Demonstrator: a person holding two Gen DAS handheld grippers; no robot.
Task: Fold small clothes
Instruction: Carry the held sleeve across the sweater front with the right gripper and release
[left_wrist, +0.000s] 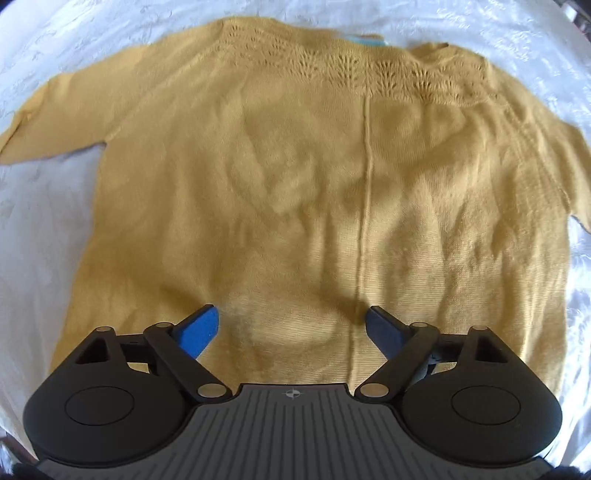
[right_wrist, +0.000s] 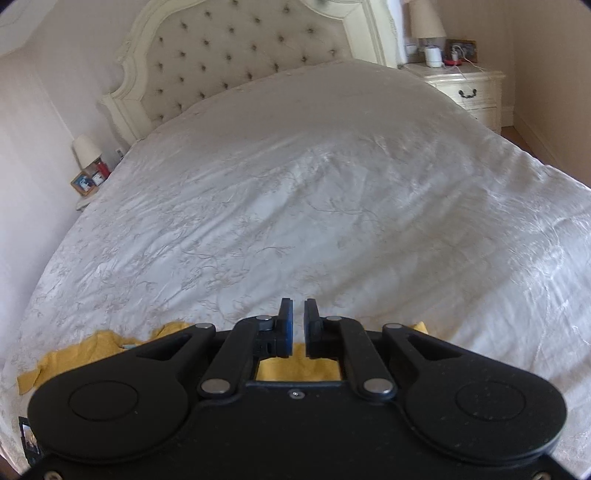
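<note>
A mustard-yellow knitted sweater (left_wrist: 295, 166) lies spread flat on the white bedcover (left_wrist: 37, 221), neck at the far side, both sleeves out to the sides. A small light-blue label (left_wrist: 364, 40) peeks out at the neckline. My left gripper (left_wrist: 292, 312) hovers over the sweater's near hem, pointing steeply down, jaws wide open with only flat fabric below them. My right gripper (right_wrist: 298, 306) is raised and looks across the bed; its pads stand almost together with nothing seen between them. Only a strip of the sweater (right_wrist: 92, 343) shows beneath it.
The white embroidered bedcover (right_wrist: 295, 203) stretches to a tufted cream headboard (right_wrist: 251, 48). A cream nightstand (right_wrist: 469, 88) with a lamp (right_wrist: 426, 18) stands at the back right. A small lamp (right_wrist: 86, 147) and picture frames sit at the left by the wall.
</note>
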